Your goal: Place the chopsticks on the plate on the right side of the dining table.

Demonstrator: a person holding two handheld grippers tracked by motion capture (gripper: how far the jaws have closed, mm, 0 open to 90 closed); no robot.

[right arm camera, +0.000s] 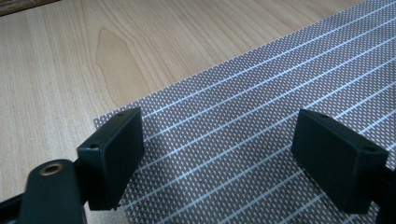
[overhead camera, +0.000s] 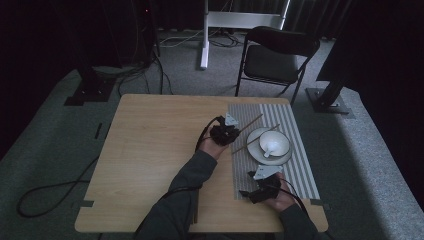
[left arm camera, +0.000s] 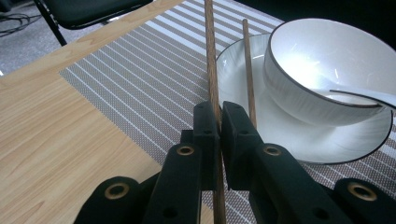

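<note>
Black jaws of my left gripper (left arm camera: 218, 135) are clamped on 1 chopstick (left arm camera: 211, 70), held above the striped placemat (left arm camera: 140, 79) beside the plate (left arm camera: 243, 74). I judge I should lay it parallel to the 2nd chopstick (left arm camera: 248, 65), which leans on the plate's rim beside the bowl (left arm camera: 322, 70). My right gripper (right arm camera: 219, 158) has its jaws apart and bare over the placemat's near corner. Bare table (overhead camera: 150, 150) on the left gives me room.

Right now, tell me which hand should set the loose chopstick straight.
Probably right. The left gripper is shut on one chopstick; the right gripper is open over the mat, free for the other chopstick.
</note>
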